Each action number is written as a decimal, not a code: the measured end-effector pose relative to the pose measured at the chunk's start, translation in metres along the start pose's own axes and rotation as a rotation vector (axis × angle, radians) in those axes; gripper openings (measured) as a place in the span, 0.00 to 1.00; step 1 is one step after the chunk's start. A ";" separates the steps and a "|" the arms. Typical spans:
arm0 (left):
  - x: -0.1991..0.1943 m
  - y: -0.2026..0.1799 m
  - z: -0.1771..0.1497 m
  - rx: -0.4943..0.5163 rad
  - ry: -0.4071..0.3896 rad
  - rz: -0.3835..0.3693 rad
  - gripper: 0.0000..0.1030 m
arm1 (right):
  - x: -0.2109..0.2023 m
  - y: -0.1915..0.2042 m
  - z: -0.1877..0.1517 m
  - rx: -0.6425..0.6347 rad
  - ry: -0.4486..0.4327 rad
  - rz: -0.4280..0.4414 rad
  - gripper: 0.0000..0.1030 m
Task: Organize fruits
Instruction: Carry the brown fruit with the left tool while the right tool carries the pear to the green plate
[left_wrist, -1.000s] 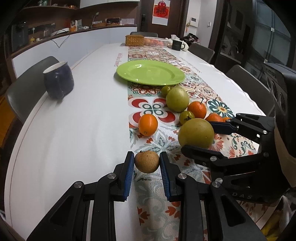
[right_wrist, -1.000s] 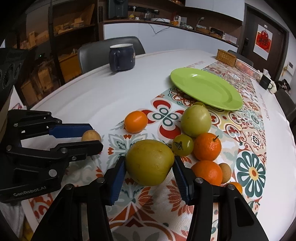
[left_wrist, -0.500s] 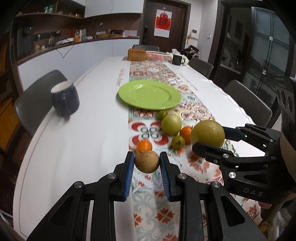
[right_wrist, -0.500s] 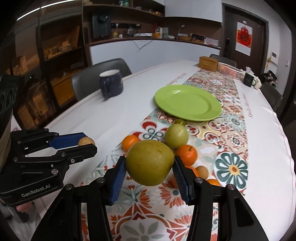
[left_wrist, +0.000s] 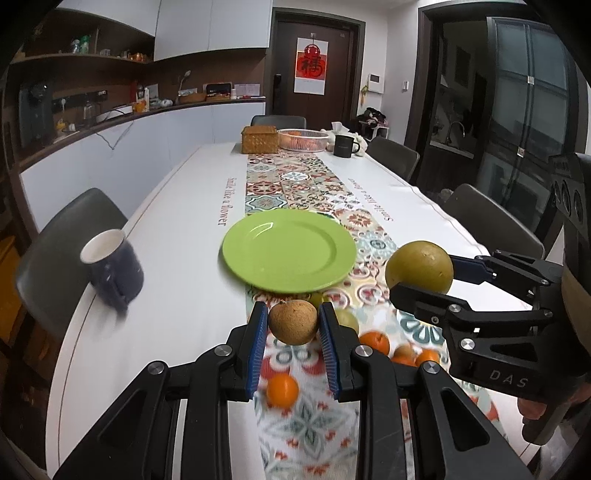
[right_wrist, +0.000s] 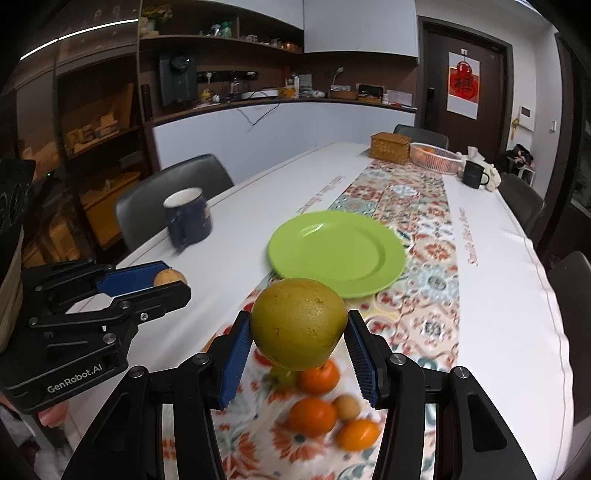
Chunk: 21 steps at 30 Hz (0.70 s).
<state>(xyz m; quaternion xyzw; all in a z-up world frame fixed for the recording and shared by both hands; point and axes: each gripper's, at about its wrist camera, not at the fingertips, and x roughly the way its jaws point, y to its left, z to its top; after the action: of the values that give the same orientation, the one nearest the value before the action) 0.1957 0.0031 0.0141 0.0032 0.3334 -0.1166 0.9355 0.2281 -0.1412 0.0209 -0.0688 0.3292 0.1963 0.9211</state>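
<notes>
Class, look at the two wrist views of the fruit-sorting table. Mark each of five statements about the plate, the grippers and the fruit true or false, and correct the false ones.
1. The green plate has no fruit on it. True.
2. The left gripper is shut on a small brown fruit. True.
3. The right gripper is open with nothing in it. False: it is shut on a large yellow-green fruit.
4. All the oranges are already on the plate. False: they lie on the patterned runner, nearer the camera than the plate.
5. The dark blue mug stands on the runner. False: it stands on the white tablecloth beside it.
</notes>
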 end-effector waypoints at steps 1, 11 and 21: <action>0.007 0.002 0.007 -0.003 0.007 -0.008 0.28 | 0.004 -0.003 0.006 -0.001 0.000 -0.007 0.50; 0.062 0.018 0.042 0.003 0.062 -0.017 0.28 | 0.046 -0.023 0.043 -0.008 0.036 -0.020 0.50; 0.126 0.035 0.055 -0.010 0.147 -0.050 0.28 | 0.111 -0.043 0.053 0.004 0.132 -0.007 0.50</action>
<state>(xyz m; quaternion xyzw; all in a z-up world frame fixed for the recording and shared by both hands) 0.3323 0.0056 -0.0247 -0.0011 0.4016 -0.1379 0.9054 0.3549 -0.1319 -0.0089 -0.0807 0.3892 0.1873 0.8983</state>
